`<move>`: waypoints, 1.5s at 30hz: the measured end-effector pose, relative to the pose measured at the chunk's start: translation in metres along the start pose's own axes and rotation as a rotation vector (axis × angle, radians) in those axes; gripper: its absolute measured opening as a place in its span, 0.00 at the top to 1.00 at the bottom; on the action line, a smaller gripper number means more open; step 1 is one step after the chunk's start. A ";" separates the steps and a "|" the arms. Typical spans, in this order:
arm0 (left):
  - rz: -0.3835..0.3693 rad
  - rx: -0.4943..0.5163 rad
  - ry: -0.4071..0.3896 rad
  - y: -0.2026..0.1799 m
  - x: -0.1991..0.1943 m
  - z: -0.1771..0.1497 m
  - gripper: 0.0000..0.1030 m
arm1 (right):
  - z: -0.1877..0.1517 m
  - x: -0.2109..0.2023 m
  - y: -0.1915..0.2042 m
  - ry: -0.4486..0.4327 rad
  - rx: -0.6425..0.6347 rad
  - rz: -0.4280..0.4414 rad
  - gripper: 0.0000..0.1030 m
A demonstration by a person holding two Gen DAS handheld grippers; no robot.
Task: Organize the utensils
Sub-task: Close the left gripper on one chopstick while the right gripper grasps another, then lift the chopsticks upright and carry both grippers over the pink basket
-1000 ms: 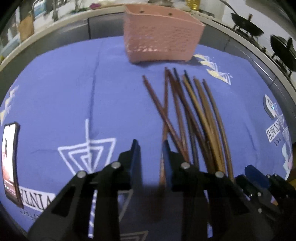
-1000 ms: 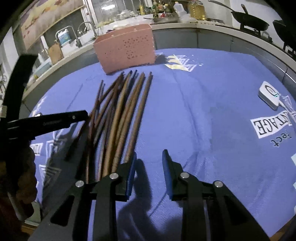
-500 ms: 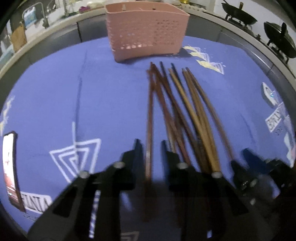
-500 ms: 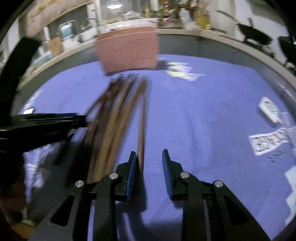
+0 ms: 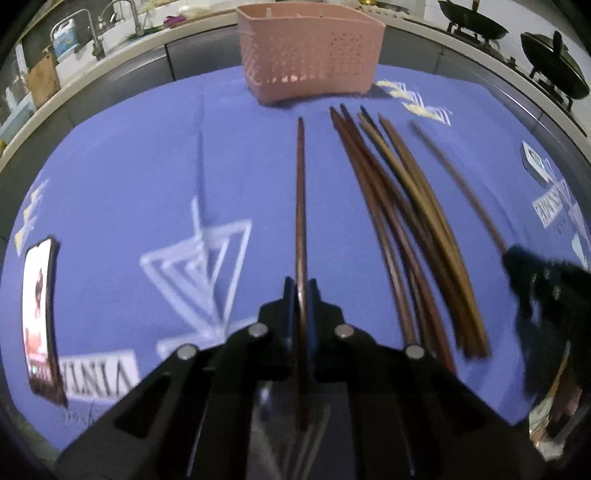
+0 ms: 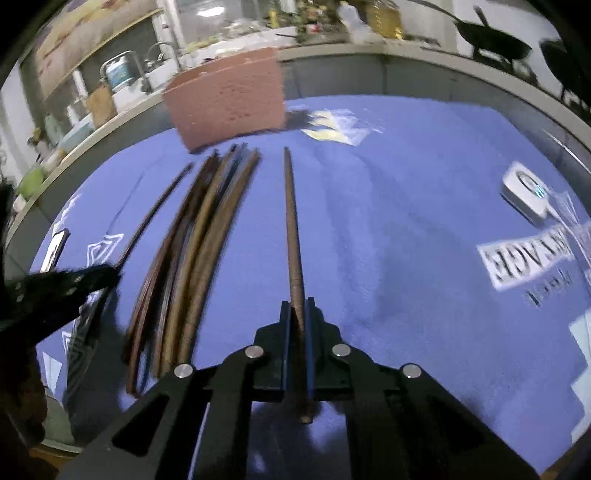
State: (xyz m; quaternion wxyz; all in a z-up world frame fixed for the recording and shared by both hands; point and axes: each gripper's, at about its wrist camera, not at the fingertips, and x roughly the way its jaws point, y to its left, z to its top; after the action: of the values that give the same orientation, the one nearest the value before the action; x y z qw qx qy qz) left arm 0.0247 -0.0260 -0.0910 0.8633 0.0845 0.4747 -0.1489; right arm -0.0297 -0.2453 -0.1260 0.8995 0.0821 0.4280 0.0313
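My left gripper (image 5: 302, 286) is shut on a dark brown chopstick (image 5: 300, 192) that points toward the pink perforated basket (image 5: 310, 48) at the back. My right gripper (image 6: 297, 308) is shut on another brown chopstick (image 6: 291, 218), also pointing toward the basket (image 6: 225, 107). A bundle of several chopsticks (image 5: 410, 229) lies on the blue cloth between the grippers; it also shows in the right wrist view (image 6: 195, 251). The right gripper appears at the left wrist view's right edge (image 5: 517, 258), the left gripper at the right wrist view's left edge (image 6: 107, 273).
A phone (image 5: 38, 317) lies on the blue cloth (image 5: 129, 166) at the left. A small white device (image 6: 524, 195) lies at the right. A sink, bottles and woks (image 5: 469, 24) stand on the counter behind the table.
Both grippers have closed, each on one chopstick. Each held chopstick has been drawn away from the bundle, the left one leftward, the right one rightward.
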 end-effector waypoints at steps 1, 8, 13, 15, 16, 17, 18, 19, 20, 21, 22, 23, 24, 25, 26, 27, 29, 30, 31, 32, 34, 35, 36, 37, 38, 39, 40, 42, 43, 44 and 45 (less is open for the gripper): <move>-0.010 0.000 0.009 0.001 -0.003 -0.006 0.94 | -0.004 -0.003 -0.005 0.015 0.007 0.020 0.93; -0.033 0.023 0.028 0.004 0.001 0.015 0.84 | 0.010 0.002 -0.008 0.093 -0.061 0.050 0.91; 0.006 0.103 -0.013 -0.010 0.036 0.067 0.84 | 0.072 0.046 -0.001 0.110 -0.089 0.058 0.82; 0.001 0.099 -0.022 -0.011 0.044 0.082 0.92 | 0.094 0.061 0.002 0.120 -0.086 0.061 0.80; -0.019 0.083 -0.007 -0.011 0.048 0.089 0.96 | 0.104 0.068 0.004 0.132 -0.082 0.070 0.82; -0.019 0.073 0.001 -0.013 0.049 0.093 0.96 | 0.113 0.076 0.006 0.153 -0.083 0.088 0.95; -0.028 0.066 0.007 -0.013 0.050 0.095 0.96 | 0.118 0.079 0.006 0.163 -0.074 0.094 0.95; -0.046 0.058 -0.003 -0.011 0.047 0.096 0.96 | 0.121 0.080 0.005 0.171 -0.059 0.098 0.95; -0.057 0.050 -0.025 -0.009 0.038 0.096 0.96 | 0.124 0.074 0.004 0.158 -0.048 0.110 0.95; -0.076 0.041 -0.050 -0.006 0.029 0.098 0.96 | 0.126 0.063 0.004 0.125 -0.046 0.128 0.95; -0.109 0.026 -0.085 -0.002 0.016 0.100 0.96 | 0.129 0.043 0.003 0.065 -0.044 0.164 0.95; -0.148 0.010 -0.131 0.004 -0.003 0.102 0.96 | 0.131 0.025 0.003 0.009 -0.044 0.191 0.95; -0.175 -0.001 -0.172 0.009 -0.020 0.104 0.96 | 0.132 0.007 0.004 -0.044 -0.050 0.213 0.95; -0.198 -0.009 -0.212 0.012 -0.036 0.106 0.96 | 0.133 -0.008 0.004 -0.088 -0.057 0.225 0.95; -0.223 -0.013 -0.268 0.015 -0.057 0.108 0.96 | 0.135 -0.029 0.005 -0.152 -0.068 0.236 0.95; -0.235 -0.013 -0.307 0.017 -0.071 0.108 0.96 | 0.137 -0.045 0.006 -0.202 -0.077 0.246 0.95; -0.247 -0.003 -0.382 0.020 -0.101 0.104 0.96 | 0.138 -0.072 0.008 -0.291 -0.095 0.245 0.95; -0.246 0.004 -0.412 0.021 -0.113 0.101 0.96 | 0.135 -0.081 0.008 -0.323 -0.102 0.238 0.95; -0.246 0.010 -0.428 0.019 -0.118 0.101 0.96 | 0.137 -0.084 0.010 -0.337 -0.104 0.233 0.95; -0.248 0.014 -0.437 0.019 -0.121 0.099 0.96 | 0.133 -0.087 0.010 -0.349 -0.103 0.229 0.95; -0.251 0.023 -0.429 0.017 -0.119 0.096 0.96 | 0.130 -0.081 0.009 -0.346 -0.103 0.211 0.95; -0.224 0.035 -0.441 0.015 -0.118 0.094 0.96 | 0.128 -0.078 0.010 -0.347 -0.111 0.192 0.95; -0.205 0.046 -0.448 0.013 -0.117 0.094 0.95 | 0.126 -0.075 0.011 -0.346 -0.121 0.171 0.95; -0.212 0.051 -0.441 0.012 -0.117 0.095 0.95 | 0.127 -0.069 0.010 -0.332 -0.120 0.160 0.95; -0.232 0.051 -0.431 0.018 -0.122 0.100 0.96 | 0.130 -0.065 0.012 -0.323 -0.112 0.164 0.95; -0.239 0.052 -0.430 0.018 -0.123 0.104 0.96 | 0.135 -0.065 0.011 -0.322 -0.104 0.173 0.95; -0.231 0.055 -0.442 0.019 -0.127 0.110 0.96 | 0.143 -0.066 0.012 -0.335 -0.103 0.174 0.95; -0.233 0.050 -0.481 0.026 -0.142 0.124 0.96 | 0.154 -0.073 0.015 -0.372 -0.101 0.181 0.95; -0.243 0.040 -0.498 0.030 -0.150 0.134 0.96 | 0.168 -0.076 0.017 -0.399 -0.089 0.195 0.95; -0.250 0.027 -0.516 0.033 -0.159 0.143 0.96 | 0.180 -0.078 0.018 -0.420 -0.078 0.207 0.95; -0.254 0.016 -0.538 0.037 -0.168 0.154 0.96 | 0.194 -0.080 0.022 -0.446 -0.067 0.222 0.95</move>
State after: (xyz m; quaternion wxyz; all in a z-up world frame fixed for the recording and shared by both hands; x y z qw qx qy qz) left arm 0.0747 -0.0061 0.1330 0.9319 -0.0115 0.2347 -0.2764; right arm 0.0704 -0.2576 0.0588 0.9650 0.1035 0.2058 0.1255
